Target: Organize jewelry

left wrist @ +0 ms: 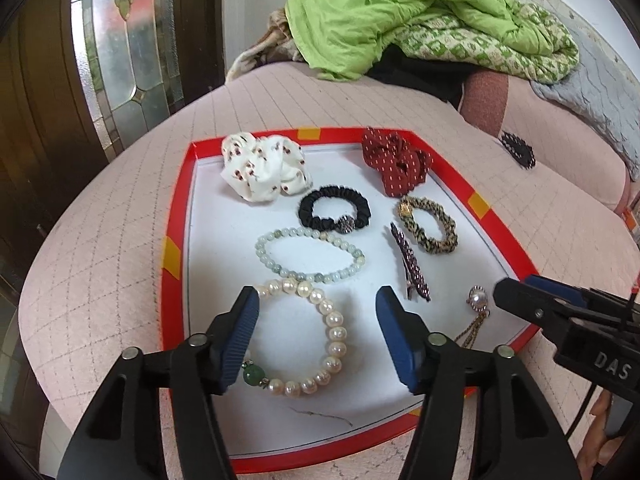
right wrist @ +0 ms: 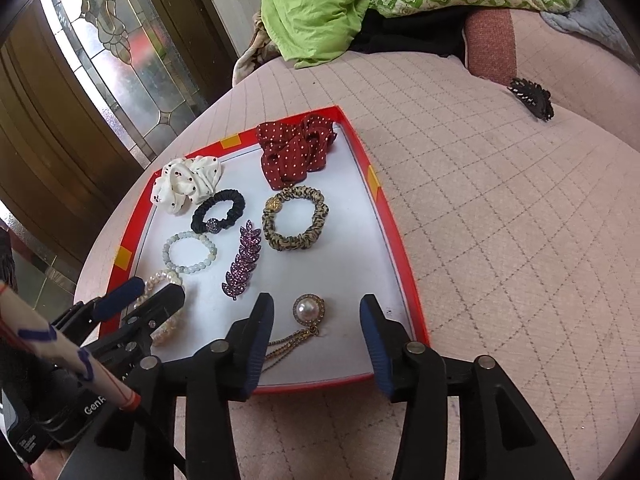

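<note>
red tray [left wrist: 176, 216], leopard-print scrunchie [right wrist: 296, 220]

soft, even daylight, bright enough throughout. it comes from the leaded glass door panel [right wrist: 116, 68], which glows pale in both views. shadows under the pearl bracelet [left wrist: 316, 340] and leaf hair clip [right wrist: 243, 264] are faint. strong fisheye bending curves the red tray [left wrist: 176, 216] edges; corners go black. focus is mostly sharp.
</note>
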The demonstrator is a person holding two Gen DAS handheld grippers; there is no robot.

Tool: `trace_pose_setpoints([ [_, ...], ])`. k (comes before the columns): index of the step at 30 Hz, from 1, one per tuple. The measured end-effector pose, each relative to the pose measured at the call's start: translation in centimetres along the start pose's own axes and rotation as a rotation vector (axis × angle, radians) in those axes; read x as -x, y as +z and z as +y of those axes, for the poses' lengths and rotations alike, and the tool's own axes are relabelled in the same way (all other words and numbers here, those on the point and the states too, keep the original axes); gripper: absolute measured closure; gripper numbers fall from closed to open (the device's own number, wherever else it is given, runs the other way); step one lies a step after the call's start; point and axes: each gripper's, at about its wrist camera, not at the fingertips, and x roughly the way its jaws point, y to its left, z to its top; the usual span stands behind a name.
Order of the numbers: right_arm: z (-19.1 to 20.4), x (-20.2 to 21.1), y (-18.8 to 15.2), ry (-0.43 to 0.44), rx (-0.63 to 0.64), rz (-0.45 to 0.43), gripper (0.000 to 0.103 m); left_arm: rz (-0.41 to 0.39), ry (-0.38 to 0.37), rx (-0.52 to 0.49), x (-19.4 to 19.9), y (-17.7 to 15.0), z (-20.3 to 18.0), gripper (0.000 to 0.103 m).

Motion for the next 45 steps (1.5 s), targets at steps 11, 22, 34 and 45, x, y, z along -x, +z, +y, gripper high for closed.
trace_pose_setpoints([
  [11, 0.0, 3.1, -0.9, -0.024, 0.021, -0.02, 0.025, -0.027, 0.065, 0.019, 0.9, -0.8, 0.1, 0.013],
  [22, 1.4, 5.9, -3.4, -0.086, 0.088, -0.042, 0.013, -0.055, 0.096, 0.033, 3.3, -2.3, 0.0, 0.003],
  [34, 2.8, 10.4, -7.4, -0.161, 0.183, -0.128, 0.011, -0.205, 0.138, 0.161, 11.4, -5.1, 1.2, 0.003],
  [45, 2.7, 16.6, -11.9, -0.213, 0.326, -0.288, 0.007, -0.236, 0.291, 0.144, 15.7, -7.9, -2.2, 0.003],
])
